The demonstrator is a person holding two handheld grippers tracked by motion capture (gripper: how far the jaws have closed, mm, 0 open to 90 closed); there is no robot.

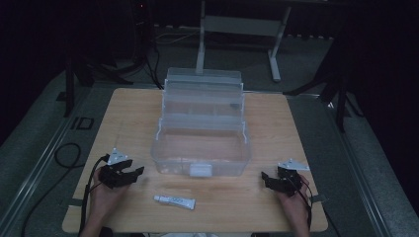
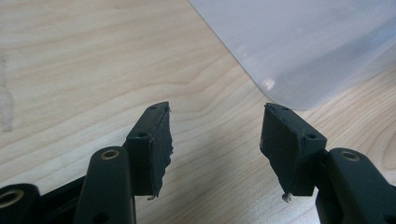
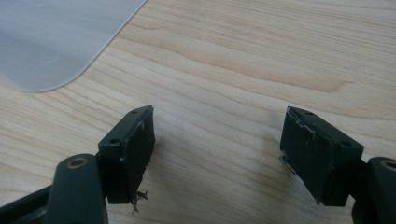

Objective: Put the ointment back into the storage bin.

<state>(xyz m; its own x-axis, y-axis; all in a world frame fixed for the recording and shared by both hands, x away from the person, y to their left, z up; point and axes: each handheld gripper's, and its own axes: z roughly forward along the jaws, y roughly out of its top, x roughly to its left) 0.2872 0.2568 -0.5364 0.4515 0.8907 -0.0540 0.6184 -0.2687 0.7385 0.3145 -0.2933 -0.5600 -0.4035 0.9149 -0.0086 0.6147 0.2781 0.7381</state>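
Note:
A clear plastic box [image 1: 200, 155] with stepped trays, standing open, sits in the middle of the wooden table [image 1: 276, 118]. A small white tube [image 1: 174, 201] lies flat in front of it near the table's front edge. My left gripper [image 1: 129, 173] rests at the front left, open, with bare wood between its pads [image 2: 154, 140]; a corner of the box [image 2: 299, 51] lies just ahead of it. My right gripper [image 1: 269, 178] rests at the front right, also open and holding nothing. Ahead of its fingers [image 3: 130, 154], at the upper left, lies another corner of the box [image 3: 51, 42].
Beyond the table a white desk frame [image 1: 237, 29] stands on the dark floor. Black stands [image 1: 341, 84] and cables [image 1: 64, 158] flank the table. Bare wood lies to either side of the box.

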